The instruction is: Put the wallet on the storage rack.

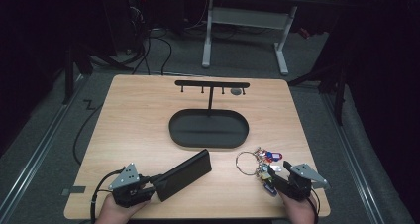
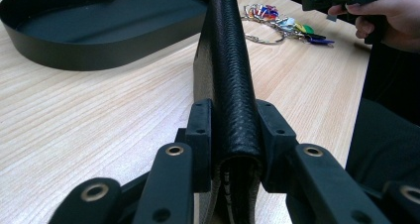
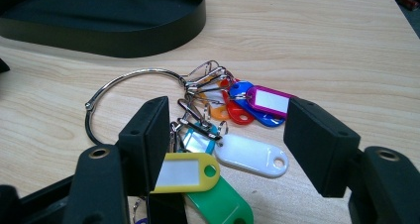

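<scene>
Clamping the near end of a black wallet (image 1: 182,175), the left tool (image 1: 150,183) holds it near-left on the desk (image 1: 138,120), long axis running far-right toward the tray (image 1: 208,129). Right tool (image 1: 278,182) gapes over blank-tagged keys (image 1: 261,163).

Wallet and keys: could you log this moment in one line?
left gripper: shut on wallet | right gripper: open over keys | tray: empty

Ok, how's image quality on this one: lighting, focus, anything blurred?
High view: dim, dark surroundings, soft detail; the table is lit evenly. Left gripper view: the wallet is sharp in mid-frame, with the key bunch and tray behind softer. Right gripper view: bright, with the key tags crisp and no glare.
</scene>
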### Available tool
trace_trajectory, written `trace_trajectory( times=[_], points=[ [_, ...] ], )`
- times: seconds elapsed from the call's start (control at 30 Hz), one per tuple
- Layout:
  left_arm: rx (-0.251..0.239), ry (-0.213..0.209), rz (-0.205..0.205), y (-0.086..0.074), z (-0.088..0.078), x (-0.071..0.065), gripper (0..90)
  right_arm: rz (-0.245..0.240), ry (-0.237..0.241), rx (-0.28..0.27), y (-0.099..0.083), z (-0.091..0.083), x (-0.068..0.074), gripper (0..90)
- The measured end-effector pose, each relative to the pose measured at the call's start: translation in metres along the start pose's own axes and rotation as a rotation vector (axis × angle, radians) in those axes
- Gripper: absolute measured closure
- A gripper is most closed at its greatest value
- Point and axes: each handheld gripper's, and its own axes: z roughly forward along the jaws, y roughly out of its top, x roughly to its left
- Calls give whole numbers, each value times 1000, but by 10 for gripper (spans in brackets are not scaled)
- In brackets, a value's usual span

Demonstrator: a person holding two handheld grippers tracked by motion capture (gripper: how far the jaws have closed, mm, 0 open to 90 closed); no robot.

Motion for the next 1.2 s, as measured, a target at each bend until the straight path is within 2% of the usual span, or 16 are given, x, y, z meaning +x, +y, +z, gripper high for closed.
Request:
trace_trajectory(
  times=[0.13, 0.23, 0.33, 0.4, 0.63, 0.77, 0.87, 1.03, 1.2],
  points=[
    [-12, -9, -18, 1, 0, 1, 724, -1, -2, -2, -1, -1, 1, 348],
    [-24, -21, -14, 2, -1, 2, 730, -4, -4, -3, -2, -1, 1, 349],
    [-29, -7, -3, 3, 0, 0, 731, -7, -4, -5, -2, -1, 0, 350],
    [-34, 2, -13, 5, 0, -1, 733, -5, -6, -9, -3, -2, -1, 350],
    [-87, 1, 2, 8, -3, -1, 733, -14, -7, -8, -4, -4, -1, 349],
    [-115, -16, -20, 12, -4, 0, 733, -8, -11, -3, -5, -6, -2, 349],
    [-113, -2, -1, 16, -3, -2, 734, -10, -11, -6, -5, -7, -2, 349],
    [-122, 18, 4, 23, -3, -2, 736, -10, -10, -17, -2, -5, -1, 347],
    [-156, 38, 1, 36, -1, 4, 738, -15, -3, -28, 3, 0, 3, 346]
  ],
)
